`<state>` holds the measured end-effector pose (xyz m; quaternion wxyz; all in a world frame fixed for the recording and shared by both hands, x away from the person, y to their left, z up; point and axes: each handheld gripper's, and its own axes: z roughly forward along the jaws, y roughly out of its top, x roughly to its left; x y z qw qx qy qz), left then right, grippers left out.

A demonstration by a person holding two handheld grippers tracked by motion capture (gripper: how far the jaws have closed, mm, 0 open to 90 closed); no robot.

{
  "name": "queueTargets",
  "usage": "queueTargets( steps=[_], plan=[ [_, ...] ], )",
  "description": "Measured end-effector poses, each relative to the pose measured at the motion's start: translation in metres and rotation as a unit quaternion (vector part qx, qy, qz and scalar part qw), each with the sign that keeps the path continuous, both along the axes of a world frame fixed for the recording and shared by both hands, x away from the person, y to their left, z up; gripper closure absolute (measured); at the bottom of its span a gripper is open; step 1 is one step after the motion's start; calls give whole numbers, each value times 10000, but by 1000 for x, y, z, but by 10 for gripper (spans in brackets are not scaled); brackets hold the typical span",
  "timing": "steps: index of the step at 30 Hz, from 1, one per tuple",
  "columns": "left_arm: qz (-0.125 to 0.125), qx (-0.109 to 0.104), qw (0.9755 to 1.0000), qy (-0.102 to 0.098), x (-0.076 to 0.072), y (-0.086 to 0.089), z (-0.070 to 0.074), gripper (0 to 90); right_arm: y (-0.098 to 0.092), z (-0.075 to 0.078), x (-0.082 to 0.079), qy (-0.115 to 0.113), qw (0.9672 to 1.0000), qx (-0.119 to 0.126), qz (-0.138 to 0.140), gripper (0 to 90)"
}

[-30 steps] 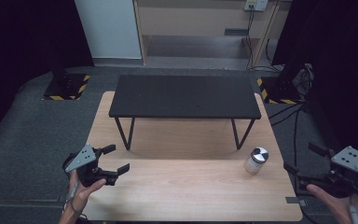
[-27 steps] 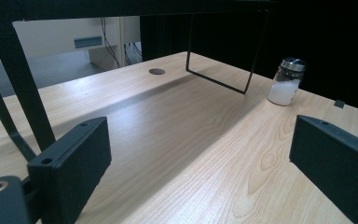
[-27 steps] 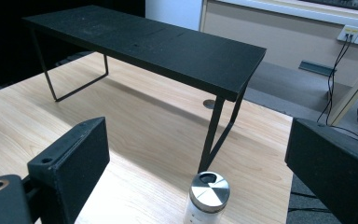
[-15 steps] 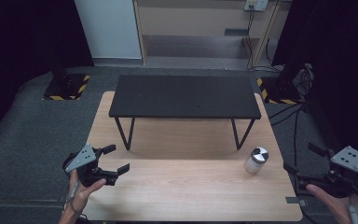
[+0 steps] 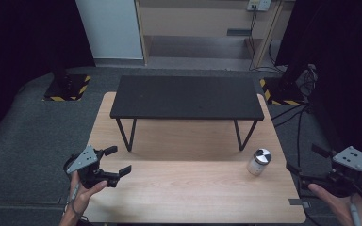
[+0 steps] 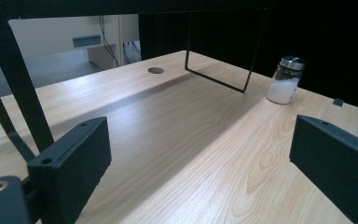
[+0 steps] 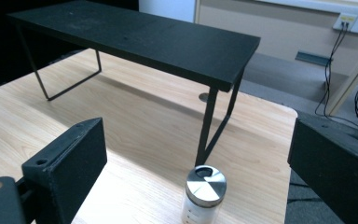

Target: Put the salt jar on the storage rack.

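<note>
**Jar waits ahead of the right gripper, both grippers wide open**

The jar (image 5: 259,162) stands upright on the table (image 5: 188,188), just ahead of the right gripper (image 5: 305,165) and slightly to its inside, near the black shelf's (image 5: 187,97) right leg. The right gripper's jaws are spread wide with nothing between them; it hangs off the table's right edge. The left gripper (image 5: 115,161), also spread wide and empty, sits well apart from the jar, across the table.

Risks, as I judge them: the jar is tall and narrow with a smooth metal lid (image 7: 206,179), so a jaw arriving off-centre could tip it or push it toward the shelf leg. Closing on the lid instead of the glass could let it slip.

The right gripper view shows a hole in the lid, and the jar sitting low between the jaws. The left gripper view shows the white powder (image 6: 281,90) filling the lower part of the jar, which the high view leaves unclear.
</note>
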<state>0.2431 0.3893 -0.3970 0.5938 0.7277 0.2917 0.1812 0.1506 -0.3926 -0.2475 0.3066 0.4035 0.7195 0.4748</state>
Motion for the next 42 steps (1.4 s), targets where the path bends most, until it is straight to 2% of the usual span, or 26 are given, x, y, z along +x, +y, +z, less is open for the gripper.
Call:
queueTargets(
  steps=[21, 31, 39, 42],
  plan=[
    [-27, 20, 10000, 25, 1, 0, 0, 45, 3, -30, 31, 453, 9979, -7, -454, 21],
    [-40, 29, 10000, 30, 1, 0, 1, 45, 8, -47, 48, 656, 9965, -13, -514, 21],
    [-54, 26, 10000, 20, 1, -1, 1, 45, 17, -60, 66, 925, 9944, -148, -481, 20],
    [-58, 25, 10000, 21, 1, -1, 1, 45, 24, -70, 78, 1057, 9930, -267, -449, 26]
  ],
)
